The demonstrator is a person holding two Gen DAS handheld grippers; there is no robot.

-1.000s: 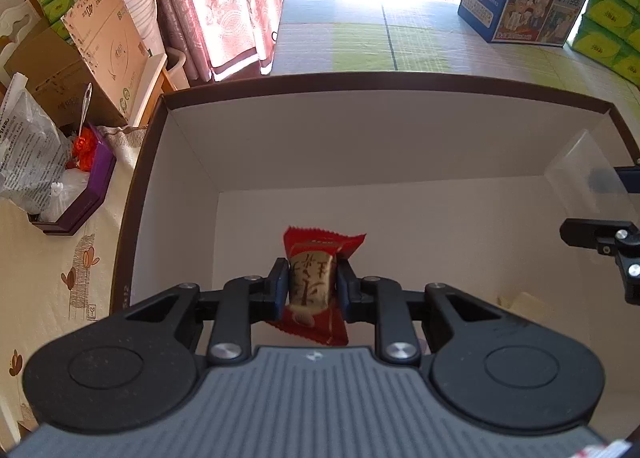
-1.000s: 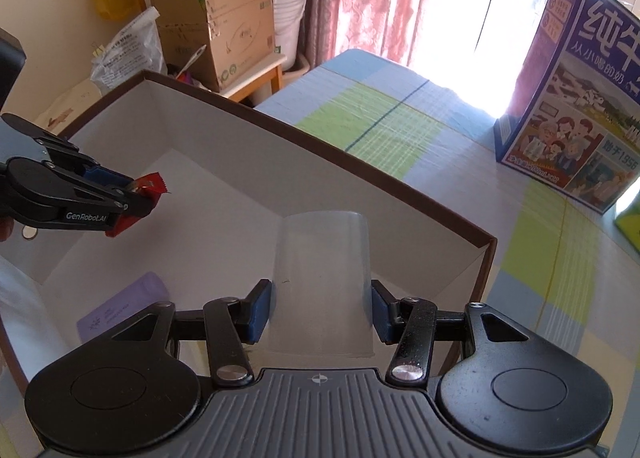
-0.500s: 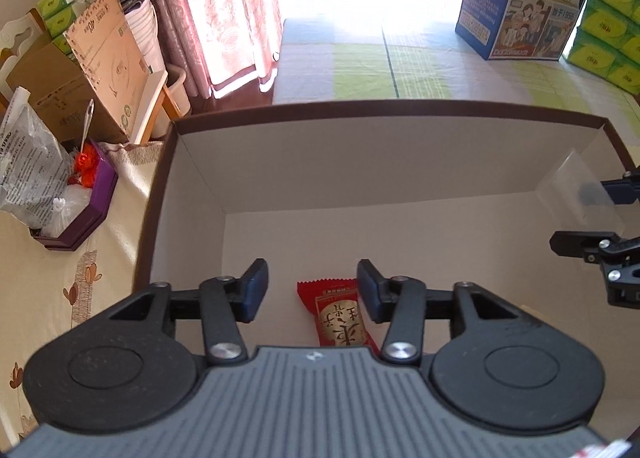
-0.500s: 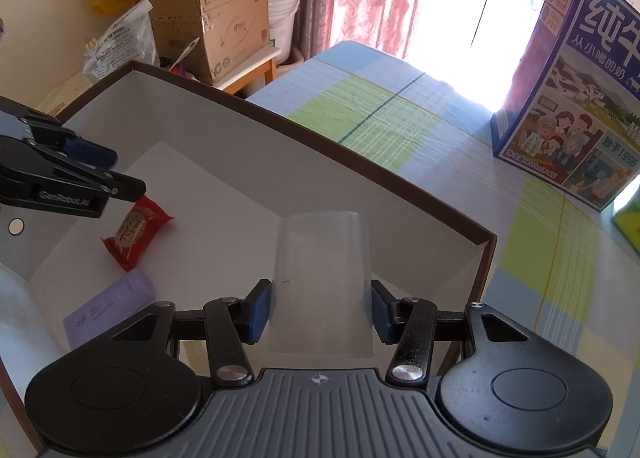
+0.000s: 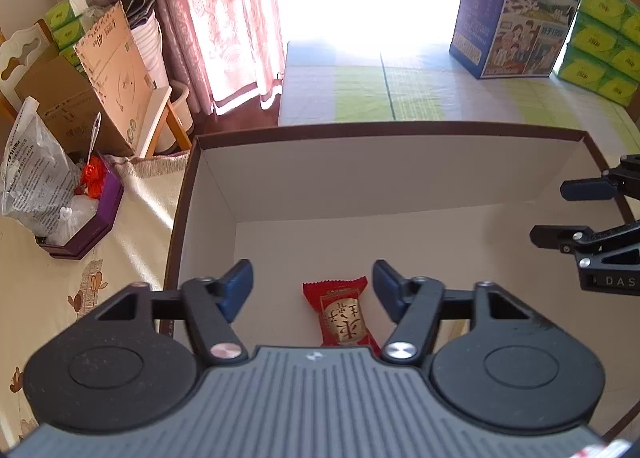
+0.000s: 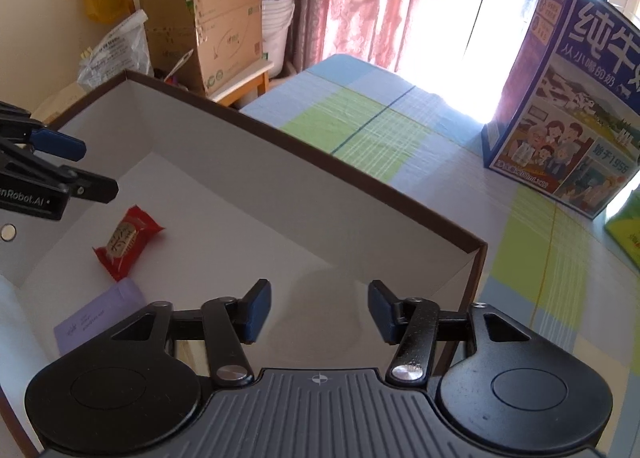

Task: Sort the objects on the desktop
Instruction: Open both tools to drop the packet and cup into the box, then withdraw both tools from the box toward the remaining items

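A red snack packet (image 5: 345, 314) with a gold label is laid flat on the white floor of the brown-rimmed box (image 5: 384, 127), beside a lilac packet (image 6: 98, 312). Both the left claw (image 5: 313, 285) and right claw (image 6: 319, 309) are spread apart, nothing gripped.

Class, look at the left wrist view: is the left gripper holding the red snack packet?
No. The left gripper is open, and the red snack packet lies loose on the white floor of the box.

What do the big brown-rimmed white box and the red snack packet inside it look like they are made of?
The brown-rimmed white box looks like paperboard: thin flat walls, creased corners, a matte white inside with no glare. The red snack packet looks like glossy plastic film, maybe foil-lined: crimped serrated ends, printed label, slight sheen. It lies loose on the box floor, below the open left gripper.
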